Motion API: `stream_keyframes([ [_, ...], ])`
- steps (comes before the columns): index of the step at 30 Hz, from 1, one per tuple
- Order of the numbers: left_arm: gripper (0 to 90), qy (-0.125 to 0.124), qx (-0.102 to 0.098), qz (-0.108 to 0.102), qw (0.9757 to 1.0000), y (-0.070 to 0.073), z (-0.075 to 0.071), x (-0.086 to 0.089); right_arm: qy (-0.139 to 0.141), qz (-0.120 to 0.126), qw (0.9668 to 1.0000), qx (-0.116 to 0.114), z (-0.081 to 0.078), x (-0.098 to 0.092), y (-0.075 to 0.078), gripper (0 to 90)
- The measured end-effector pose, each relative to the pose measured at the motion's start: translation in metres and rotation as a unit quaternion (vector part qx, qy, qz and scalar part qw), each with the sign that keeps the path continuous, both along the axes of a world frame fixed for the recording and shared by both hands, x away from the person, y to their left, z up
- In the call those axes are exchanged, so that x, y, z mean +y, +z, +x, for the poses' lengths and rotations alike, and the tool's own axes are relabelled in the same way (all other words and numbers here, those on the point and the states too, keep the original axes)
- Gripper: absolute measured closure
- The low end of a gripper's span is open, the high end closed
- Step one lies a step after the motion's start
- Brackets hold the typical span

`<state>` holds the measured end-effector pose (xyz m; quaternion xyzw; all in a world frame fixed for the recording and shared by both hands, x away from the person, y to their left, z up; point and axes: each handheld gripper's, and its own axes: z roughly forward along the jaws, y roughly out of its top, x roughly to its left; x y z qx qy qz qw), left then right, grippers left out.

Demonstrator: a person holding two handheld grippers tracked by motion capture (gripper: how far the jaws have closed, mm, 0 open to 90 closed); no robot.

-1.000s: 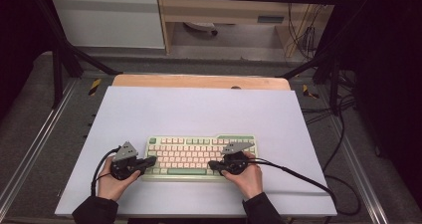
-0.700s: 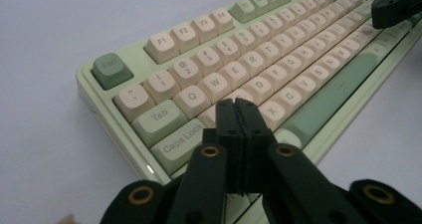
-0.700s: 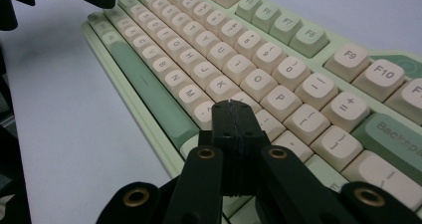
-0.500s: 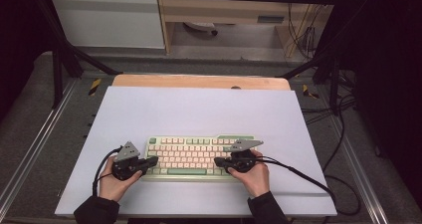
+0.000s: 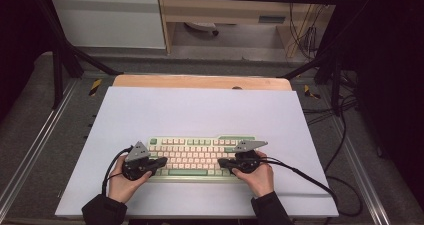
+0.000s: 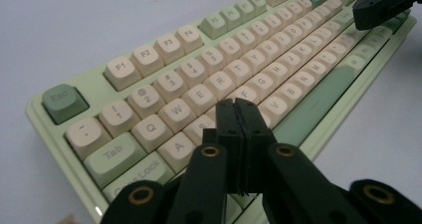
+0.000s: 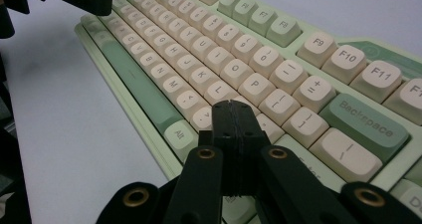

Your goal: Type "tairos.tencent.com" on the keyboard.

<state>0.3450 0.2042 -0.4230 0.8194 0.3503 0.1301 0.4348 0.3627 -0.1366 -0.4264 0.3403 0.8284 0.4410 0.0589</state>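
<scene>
Currently you hold both grippers, left (image 5: 161,161) and right (image 5: 223,162), jaws fully closed on nothing, tips over the green-and-cream keyboard (image 5: 200,157) at the near table (image 5: 200,110) edge. Typing appears underway; next, press one key squarely.

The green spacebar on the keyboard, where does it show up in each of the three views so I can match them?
High view: the spacebar lies in the keyboard's near row, between the left gripper and the right gripper.
Left gripper view: right of centre, a green strip running up and right.
Right gripper view: left of centre, a green strip above the Alt key.
Shared landmark: the keyboard's pale green near edge beside it.
</scene>
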Motion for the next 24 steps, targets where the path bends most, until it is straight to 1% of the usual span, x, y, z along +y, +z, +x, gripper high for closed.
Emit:
stream_keyframes([
  [4,89.0,0.0,0.001,0.003,1.0,0.0,0.001,-0.007,0.0,0.0,1.0,-0.001,0.0,0.0,0.0,90.0],
  [6,89.0,-0.004,0.002,0.005,1.0,-0.001,0.002,-0.012,0.0,0.001,1.0,-0.001,0.0,0.0,0.0,90.0],
  [11,88.9,-0.018,0.005,0.017,0.9997,-0.005,0.003,-0.025,0.0,0.002,1.0,-0.003,-0.001,-0.001,0.002,90.0],
  [16,89.0,-0.017,0.006,0.023,0.9996,-0.008,0.003,-0.025,0.0,0.002,1.0,-0.006,-0.001,-0.001,0.003,90.0],
  [24,89.0,-0.021,0.008,0.021,0.9995,-0.01,0.004,-0.026,-0.001,0.002,1.0,-0.006,-0.001,-0.001,0.003,90.0],
])
